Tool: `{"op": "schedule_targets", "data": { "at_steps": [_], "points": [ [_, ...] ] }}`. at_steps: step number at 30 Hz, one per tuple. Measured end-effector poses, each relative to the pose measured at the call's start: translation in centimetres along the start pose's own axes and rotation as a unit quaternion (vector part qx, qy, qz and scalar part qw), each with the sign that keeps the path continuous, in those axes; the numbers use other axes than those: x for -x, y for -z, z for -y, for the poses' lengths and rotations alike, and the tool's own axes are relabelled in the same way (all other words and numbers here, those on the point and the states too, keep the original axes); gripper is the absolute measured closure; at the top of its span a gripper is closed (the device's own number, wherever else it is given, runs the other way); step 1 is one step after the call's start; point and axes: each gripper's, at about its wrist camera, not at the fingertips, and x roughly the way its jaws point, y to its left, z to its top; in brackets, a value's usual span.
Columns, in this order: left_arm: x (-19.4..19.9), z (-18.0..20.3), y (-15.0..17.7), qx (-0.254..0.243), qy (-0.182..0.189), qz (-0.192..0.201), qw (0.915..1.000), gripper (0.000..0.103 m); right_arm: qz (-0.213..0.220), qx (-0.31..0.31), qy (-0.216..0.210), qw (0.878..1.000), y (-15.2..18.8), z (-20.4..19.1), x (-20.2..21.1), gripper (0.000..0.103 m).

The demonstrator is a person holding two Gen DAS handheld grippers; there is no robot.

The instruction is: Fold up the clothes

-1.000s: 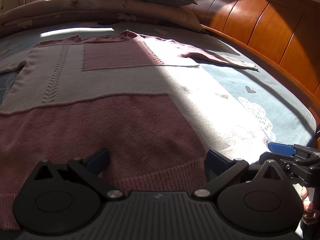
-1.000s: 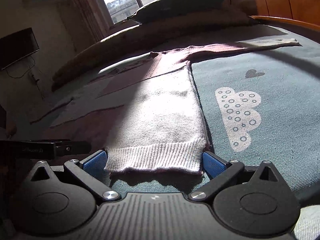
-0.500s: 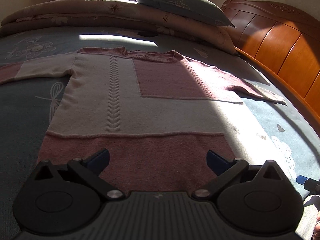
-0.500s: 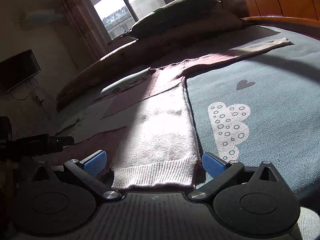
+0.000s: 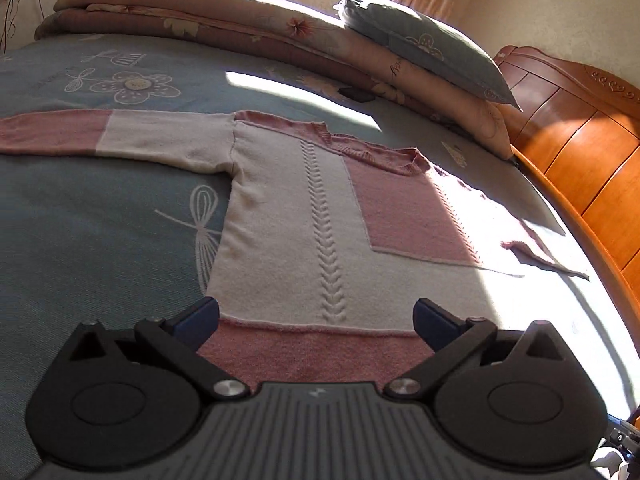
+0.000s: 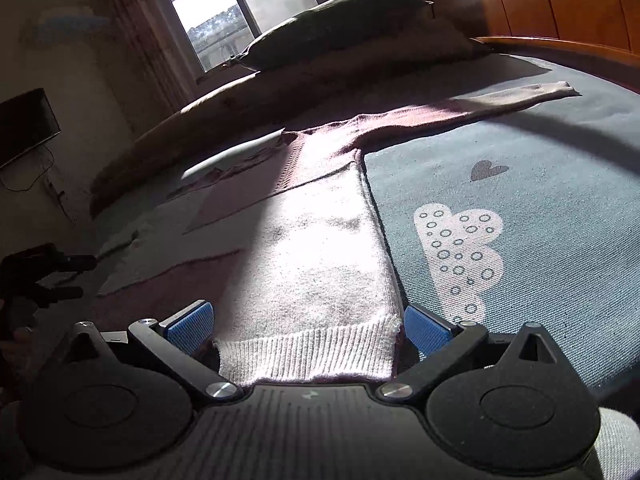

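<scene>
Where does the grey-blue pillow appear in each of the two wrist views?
Left wrist view: the pillow lies upper right, on the folded quilt, near the wooden headboard.
Right wrist view: the pillow lies top centre, in shadow, right of the window.
Shared landmark: the sweater spread on the bed.

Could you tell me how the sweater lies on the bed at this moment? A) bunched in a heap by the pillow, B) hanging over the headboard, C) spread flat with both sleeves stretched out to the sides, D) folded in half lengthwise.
C: the sweater lies flat on the bedspread, one sleeve stretched out to one side and the other sleeve to the opposite side.
</scene>
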Motion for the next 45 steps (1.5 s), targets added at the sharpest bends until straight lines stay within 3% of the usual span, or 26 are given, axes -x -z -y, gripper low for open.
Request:
{"op": "schedule_targets", "data": {
  "at_steps": [4,7,11,13,17,20,25,27,32,45],
  "points": [
    [1.4,-4.6,-4.8,0.044,-0.050,0.026,0.9974,0.001,-0.001,0.052,0.001,0.999,-1.9,-4.0,-0.8,0.000],
    [3.0,-8.5,-8.1,0.097,-0.053,0.044,0.9929,0.001,0.010,0.100,-0.026,0.995,-3.3,-7.6,-1.6,0.000],
    [3.8,-15.4,-11.7,0.192,-0.049,0.087,0.9764,0.001,0.009,0.130,-0.065,0.989,-4.1,-11.2,-3.8,0.000],
    [3.2,-19.1,-12.1,0.256,-0.049,0.098,0.9604,0.006,-0.002,0.132,-0.079,0.988,-4.0,-12.4,-5.1,0.000],
    [0.2,-26.3,-10.5,0.389,-0.017,0.099,0.9156,0.041,-0.028,0.132,-0.085,0.987,-3.8,-13.7,-7.5,0.000],
    [-1.8,-29.4,-9.1,0.443,-0.015,0.113,0.8894,0.042,-0.042,0.135,-0.078,0.987,-3.6,-13.9,-8.6,0.000],
    [-4.6,-31.9,-7.9,0.489,-0.045,0.126,0.8618,0.043,-0.062,0.132,-0.060,0.987,-3.5,-13.7,-10.1,0.000],
    [-5.5,-32.4,-7.9,0.496,-0.045,0.129,0.8575,0.053,-0.067,0.131,-0.057,0.987,-3.5,-13.7,-10.6,0.000],
    [-7.1,-33.5,-8.8,0.496,-0.046,0.138,0.8559,0.062,-0.073,0.138,-0.055,0.986,-3.3,-14.4,-11.7,0.000],
    [-9.0,-35.8,-10.0,0.509,-0.042,0.196,0.8370,0.065,-0.083,0.143,-0.048,0.985,-3.1,-14.5,-12.7,0.000]
  ]
}}
